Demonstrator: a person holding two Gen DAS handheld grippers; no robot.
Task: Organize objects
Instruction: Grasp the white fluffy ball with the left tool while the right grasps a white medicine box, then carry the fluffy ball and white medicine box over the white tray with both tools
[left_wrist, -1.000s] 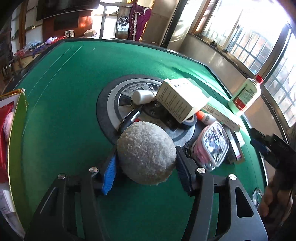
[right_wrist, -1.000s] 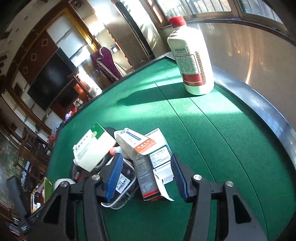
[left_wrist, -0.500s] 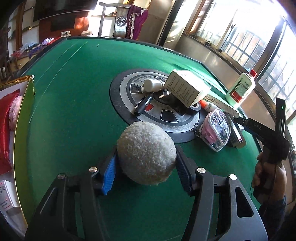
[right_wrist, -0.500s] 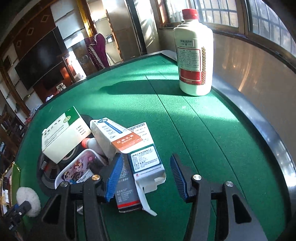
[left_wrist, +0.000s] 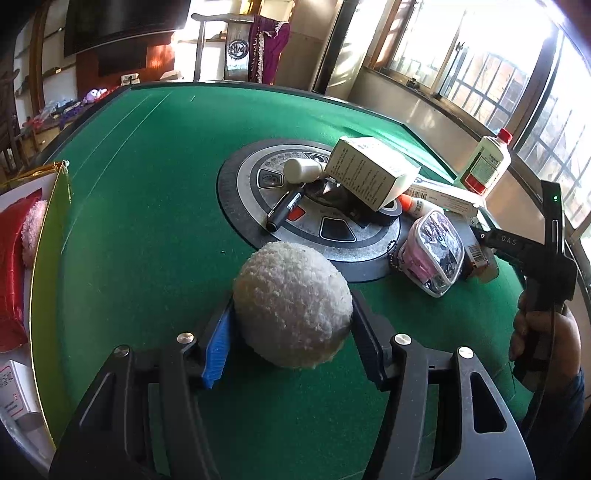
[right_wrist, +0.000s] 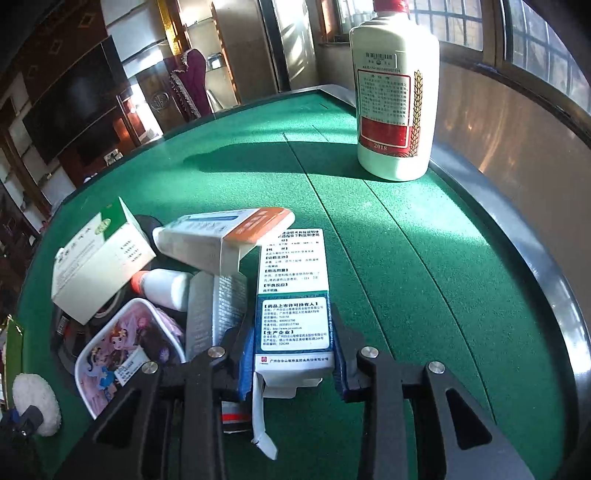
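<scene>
Gripping: left gripper (left_wrist: 291, 332) pinches the ball (left_wrist: 291, 304), blue pad against one flank and black pad against the other.
Ball: white, fuzzy, round, just above the green table (left_wrist: 147, 184), near the round centre plate (left_wrist: 251, 192); it also shows at the lower left edge of the right wrist view.
Right gripper (right_wrist: 293, 354): jaws closing on the box (right_wrist: 293, 295), a pad at each long side; the pads look to touch the card, though I cannot tell how firmly.
Box: white and teal, printed, lying flat on the felt beside the pile, its end flap (right_wrist: 262, 417) torn open and hanging toward the camera.
Pile: green-topped carton (right_wrist: 96, 262) leaning on the plate, orange-ended carton (right_wrist: 225, 240) tilted across a small tube (right_wrist: 162, 288), cartoon pouch (right_wrist: 125, 343) in front, pen (left_wrist: 286, 208) on the plate.
Bottle (right_wrist: 395, 96): white, red label, upright near the table's rim, well apart from the pile.
Tray (left_wrist: 22, 258): at the table's left edge, red lining, gold rim.
Hand (left_wrist: 543, 332): in the left wrist view, wrapped round the right gripper's handle.
</scene>
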